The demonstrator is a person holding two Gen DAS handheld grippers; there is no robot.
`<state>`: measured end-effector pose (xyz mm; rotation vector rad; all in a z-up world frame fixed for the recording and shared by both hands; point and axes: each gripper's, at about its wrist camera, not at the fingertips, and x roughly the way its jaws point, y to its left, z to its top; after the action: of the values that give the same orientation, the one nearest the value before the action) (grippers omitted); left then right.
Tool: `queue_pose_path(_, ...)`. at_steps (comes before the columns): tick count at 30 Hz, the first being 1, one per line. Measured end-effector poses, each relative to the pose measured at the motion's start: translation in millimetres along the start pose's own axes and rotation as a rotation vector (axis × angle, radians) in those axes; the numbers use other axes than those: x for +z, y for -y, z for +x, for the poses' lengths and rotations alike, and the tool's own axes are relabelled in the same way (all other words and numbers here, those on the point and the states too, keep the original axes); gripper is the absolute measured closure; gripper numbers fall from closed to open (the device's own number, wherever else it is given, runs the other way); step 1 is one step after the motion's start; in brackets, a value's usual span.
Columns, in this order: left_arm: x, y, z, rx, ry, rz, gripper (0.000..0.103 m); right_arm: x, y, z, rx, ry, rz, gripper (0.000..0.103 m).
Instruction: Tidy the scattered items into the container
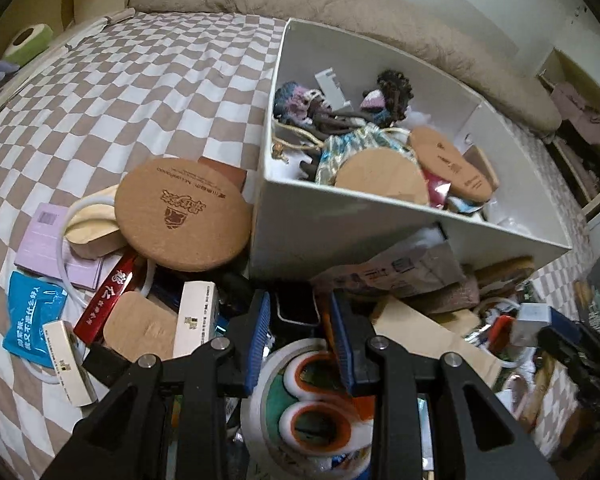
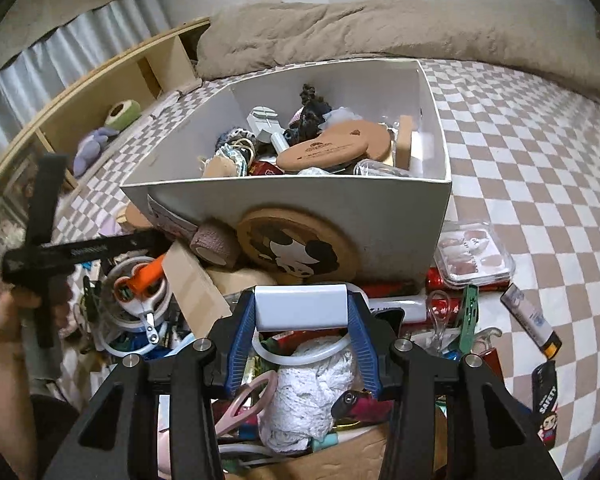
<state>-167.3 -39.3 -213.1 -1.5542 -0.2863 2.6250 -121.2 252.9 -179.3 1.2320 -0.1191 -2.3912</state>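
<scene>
A white box stands on the checked bed, part filled with dolls, cork coasters and small items; it also shows in the right wrist view. My left gripper is open over the pile in front of the box, above a small black object and orange-handled scissors. My right gripper is shut on a white rectangular block, held just above the pile near the box's front wall. A round cork coaster lies left of the box.
A panda coaster leans on the box front. A nail tray, a tape roll, a white yarn ball and pink scissors lie around. A brown blanket lies behind. The left gripper's body is at left.
</scene>
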Motion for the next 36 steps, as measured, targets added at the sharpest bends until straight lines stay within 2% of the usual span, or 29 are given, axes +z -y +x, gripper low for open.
queue_pose_path(4, 0, -1, 9, 0.025, -0.009, -0.005, 0.073, 1, 2, -4, 0.02, 0.01, 0.016, 0.056)
queue_pose_path(6, 0, -4, 8, 0.005, -0.009, -0.026, 0.081, 1, 2, -5, 0.022, 0.012, 0.019, 0.056)
queue_pose_path(17, -1, -9, -9, -0.01, 0.019, -0.054, 0.081, 2, 9, -15, 0.07, 0.038, 0.071, 0.056)
queue_pose_path(23, 1, -7, -34, 0.001, 0.08, -0.045, 0.081, 4, 10, -23, 0.071, 0.06, 0.072, 0.056)
queue_pose_path(31, 11, -4, -70, -0.052, 0.183, -0.046, 0.081, 10, 15, -38, 0.105, 0.112, 0.106, 0.056)
queue_pose_path(36, 22, 4, -85, -0.089, 0.235, -0.033, 0.081, 22, 18, -54, 0.113, 0.182, 0.136, 0.056)
